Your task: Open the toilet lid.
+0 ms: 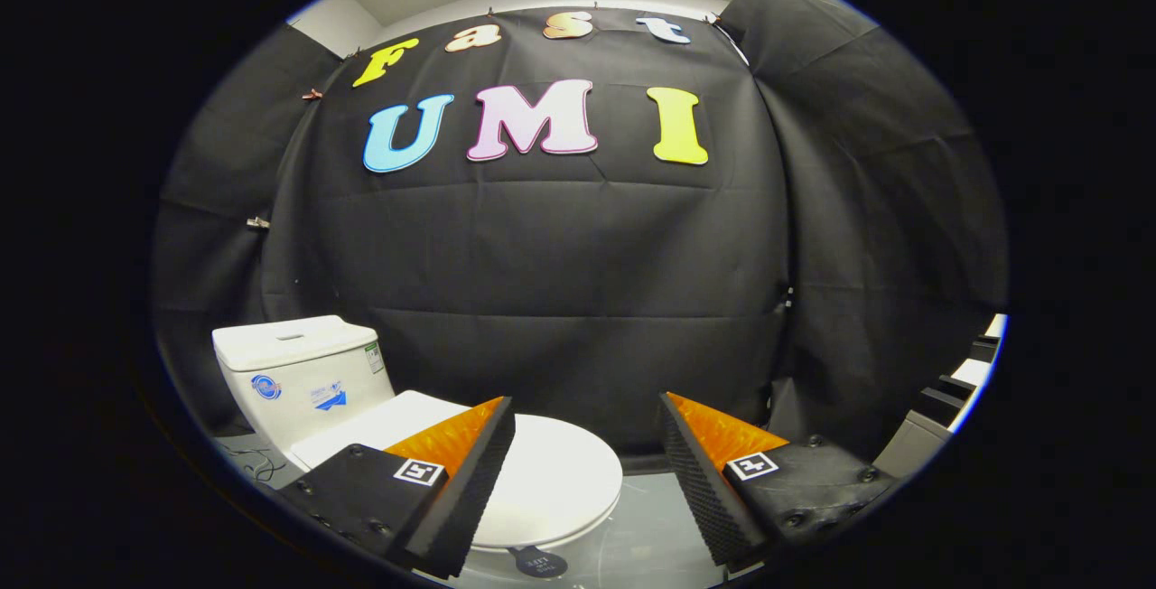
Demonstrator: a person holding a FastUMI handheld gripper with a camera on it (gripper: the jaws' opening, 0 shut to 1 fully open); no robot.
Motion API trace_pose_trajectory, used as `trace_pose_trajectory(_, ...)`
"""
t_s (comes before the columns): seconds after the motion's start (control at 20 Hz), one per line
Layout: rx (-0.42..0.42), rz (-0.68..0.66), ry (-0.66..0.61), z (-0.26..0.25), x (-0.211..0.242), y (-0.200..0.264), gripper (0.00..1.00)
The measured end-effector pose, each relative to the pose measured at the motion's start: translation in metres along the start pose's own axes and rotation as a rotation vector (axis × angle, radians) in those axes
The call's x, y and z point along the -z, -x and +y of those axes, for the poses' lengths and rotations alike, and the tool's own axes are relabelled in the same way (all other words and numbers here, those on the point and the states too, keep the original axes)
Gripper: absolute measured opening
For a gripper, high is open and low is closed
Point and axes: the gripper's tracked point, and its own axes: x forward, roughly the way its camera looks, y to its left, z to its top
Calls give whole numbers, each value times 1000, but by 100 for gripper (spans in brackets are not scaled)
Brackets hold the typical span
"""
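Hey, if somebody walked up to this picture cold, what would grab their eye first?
Probably the white ceramic toilet, its round white lid down and shut, lying between and just beyond the fingers. Its boxy white tank stands behind, against the black cloth wall. Next, the black two-finger gripper, open, with ribbed black pads and orange backs, touching nothing.

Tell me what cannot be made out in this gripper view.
- Toilet lid: its near-left part is hidden behind the left finger of the open tongs.
- Black tab at the lid's front: print too small.
- Tank stickers: too small.
- Toilet base: hidden under the closed lid.
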Motion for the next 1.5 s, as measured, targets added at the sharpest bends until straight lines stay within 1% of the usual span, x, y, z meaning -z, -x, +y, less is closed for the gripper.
trace_pose_trajectory(0.3, -21, 2, 15, 5, 1, 2, 98)
trace_pose_trajectory(0.65, -13, 29, -22, 0, 10, 1, 98)
trace_pose_trajectory(0.8, -29, 53, -52, 3, 18, 2, 98)
trace_pose_trajectory(1.0, -90, 118, -158, 15, 38, 5, 98)
trace_pose_trajectory(1.15, -80, 191, -208, 14, 59, 5, 98)
trace_pose_trajectory(1.35, -66, 253, -290, 7, 78, 9, 98)
trace_pose_trajectory(1.5, -61, 333, -395, 4, 102, 14, 98)
